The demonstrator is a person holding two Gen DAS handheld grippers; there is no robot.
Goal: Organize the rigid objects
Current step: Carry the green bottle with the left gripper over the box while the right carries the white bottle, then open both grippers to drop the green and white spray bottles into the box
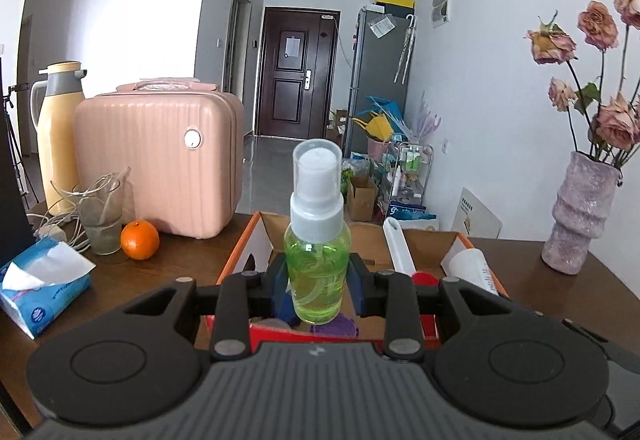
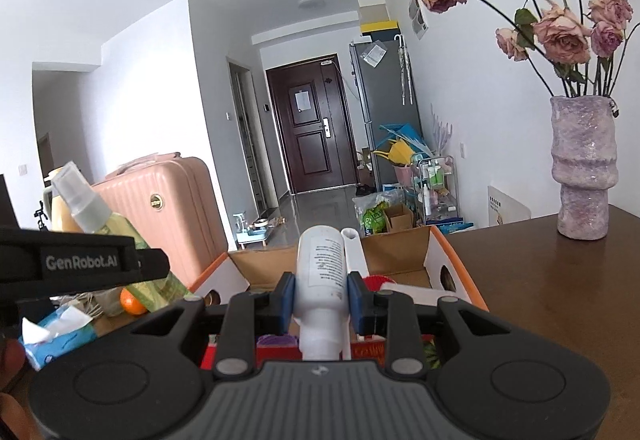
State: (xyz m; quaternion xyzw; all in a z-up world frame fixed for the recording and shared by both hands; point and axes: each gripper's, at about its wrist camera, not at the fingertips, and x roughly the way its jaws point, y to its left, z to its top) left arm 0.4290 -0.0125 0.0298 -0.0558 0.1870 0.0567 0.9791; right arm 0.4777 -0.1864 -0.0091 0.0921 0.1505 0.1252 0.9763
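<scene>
A: What is the left gripper [image 1: 318, 278] holding?

B: Its blue fingers [image 1: 281, 282] are closing tightly on a small green transparent spray bottle with a clear cap [image 1: 317, 236]. The bottle is standing upright between them, above the open cardboard box with orange edges [image 1: 256, 240] on the dark wooden table [image 1: 560, 292].

A: And the right gripper [image 2: 321, 298]?

B: Its fingers [image 2: 286, 298] are clamping a white plastic bottle with small printed text [image 2: 322, 272]. This bottle is lying along the fingers, its cap end toward the camera, also over the same box [image 2: 436, 252].

A: What is lying inside the box?

B: A white flat tool [image 1: 396, 248] is leaning on the back wall, and something red and something purple are lying lower; I cannot tell what they are.

A: What is standing around the box?

B: On the left, a pink ribbed hard case [image 1: 160, 164], an orange fruit [image 1: 139, 240] and a blue pack of tissues [image 1: 40, 292]. On the right, well apart, a purple ceramic vase with dried pink roses [image 1: 580, 212].
</scene>
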